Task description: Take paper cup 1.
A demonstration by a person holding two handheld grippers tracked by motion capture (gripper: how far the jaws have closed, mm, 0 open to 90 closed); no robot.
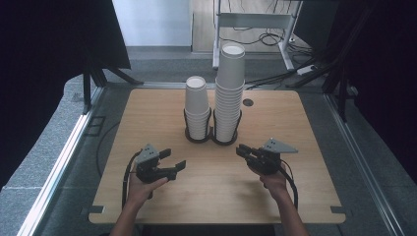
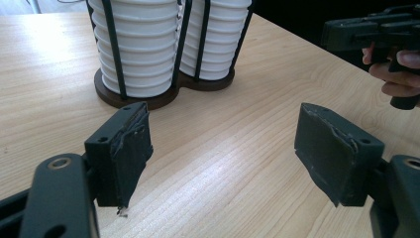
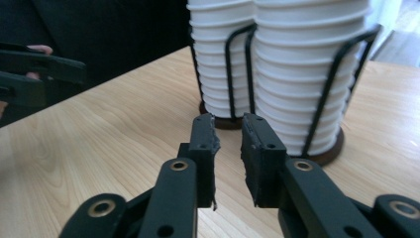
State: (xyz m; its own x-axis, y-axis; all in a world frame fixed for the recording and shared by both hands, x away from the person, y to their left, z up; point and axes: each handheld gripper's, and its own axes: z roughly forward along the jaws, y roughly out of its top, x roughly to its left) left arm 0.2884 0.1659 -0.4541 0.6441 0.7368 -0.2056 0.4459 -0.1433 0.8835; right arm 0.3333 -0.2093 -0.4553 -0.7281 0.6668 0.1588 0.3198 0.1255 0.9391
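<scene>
While both hands rest low on the bench (image 1: 300, 128), the left tool (image 1: 175, 157) at 8 o'clock is spread, empty. Short cup stack (image 1: 197, 105) and tall cup stack (image 1: 229, 93) stand touching in the wire holder (image 1: 211, 139) toward 12 o'clock. At 4 o'clock, the right tool (image 1: 239, 150) is nearly pressed together, empty.

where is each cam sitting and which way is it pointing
High view: fixed above the person's side, looking forward and down on the table and cup stacks; forearms, left gripper and right gripper show.
Left gripper view: rides the left gripper, looks along its jaws towards the stacks; right hand at upper right.
Right gripper view: rides the right gripper, faces the stacks from the opposite side; its jaws show.
Shared: all three see the cup stacks.
</scene>
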